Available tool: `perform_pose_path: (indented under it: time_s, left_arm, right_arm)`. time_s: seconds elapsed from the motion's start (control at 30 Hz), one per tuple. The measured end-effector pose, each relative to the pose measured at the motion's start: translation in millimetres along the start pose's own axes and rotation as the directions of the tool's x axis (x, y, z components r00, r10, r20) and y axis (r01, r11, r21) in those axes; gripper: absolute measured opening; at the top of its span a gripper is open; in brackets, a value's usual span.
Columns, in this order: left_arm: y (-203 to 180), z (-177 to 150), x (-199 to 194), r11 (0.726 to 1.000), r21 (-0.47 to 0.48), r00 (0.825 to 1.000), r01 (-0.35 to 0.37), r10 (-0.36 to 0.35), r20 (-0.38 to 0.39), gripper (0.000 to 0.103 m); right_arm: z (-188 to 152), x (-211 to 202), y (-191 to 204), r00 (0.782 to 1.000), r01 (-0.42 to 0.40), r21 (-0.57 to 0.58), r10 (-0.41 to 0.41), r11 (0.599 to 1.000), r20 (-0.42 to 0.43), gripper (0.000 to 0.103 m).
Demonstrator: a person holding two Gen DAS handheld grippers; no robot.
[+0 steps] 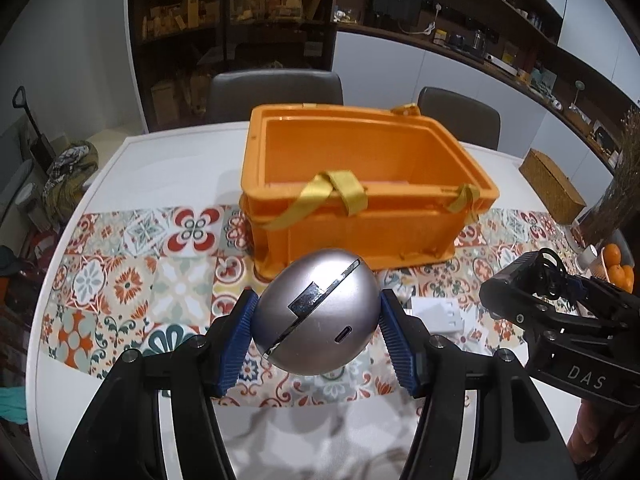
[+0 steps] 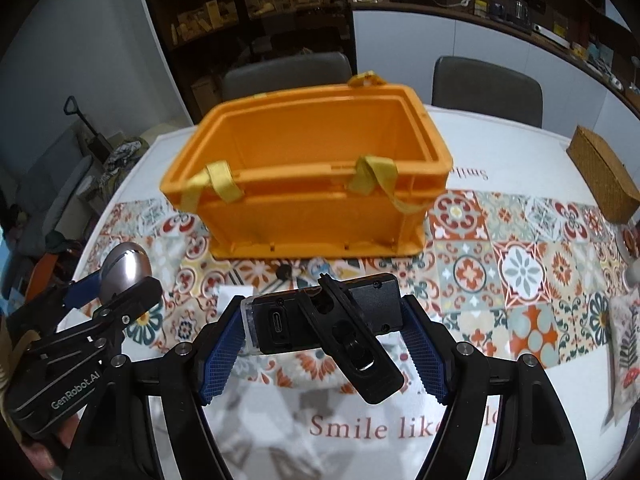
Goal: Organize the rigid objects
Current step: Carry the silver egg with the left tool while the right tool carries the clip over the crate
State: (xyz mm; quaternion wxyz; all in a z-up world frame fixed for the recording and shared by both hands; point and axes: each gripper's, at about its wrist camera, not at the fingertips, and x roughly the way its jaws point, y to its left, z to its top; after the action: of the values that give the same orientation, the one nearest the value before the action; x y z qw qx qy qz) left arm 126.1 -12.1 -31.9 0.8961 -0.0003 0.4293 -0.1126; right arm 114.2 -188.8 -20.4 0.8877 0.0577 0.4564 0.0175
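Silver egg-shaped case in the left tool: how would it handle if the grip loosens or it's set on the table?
The silver egg-shaped case looks smooth and glossy, so it could slip between the blue pads, which touch only its curved sides. With no flat face visible, it would likely roll on the table. It appears rigid.

Orange crate [image 1: 360, 184] open-topped, yellow straps [image 1: 340, 188] draped over its near rim, bare table [image 1: 168, 160] left, wicker box [image 1: 554, 184] right

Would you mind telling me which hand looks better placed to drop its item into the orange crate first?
Probably the left: its tongs hold the silver egg-shaped case right before the orange crate; the right tongs hold a black device slightly further back.
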Motion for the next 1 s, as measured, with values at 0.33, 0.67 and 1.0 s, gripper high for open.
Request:
perform_pose_path:
  time_s: [0.33,0.67,1.0]
  left_arm:
    - [-3.9,27.6,-4.1,1.000,0.005,0.999,0.005,-0.005,0.044,0.060]
    - [-4.7,55.7,-6.3,1.000,0.016,0.997,0.002,-0.003,0.081,0.060]
    - [-5.9,85.9,-6.5,0.999,0.043,0.992,-0.015,0.010,0.122,0.060]
  right_arm:
    - [26.0,-7.8,-2.9,0.998,0.004,0.012,-0.005,1.000,0.063,0.075]
    - [49.1,-9.0,-3.4,0.995,0.000,0.014,-0.001,1.000,0.104,0.075]
    - [77.7,-9.4,-0.7,0.989,0.004,0.009,-0.005,1.000,0.145,0.075]
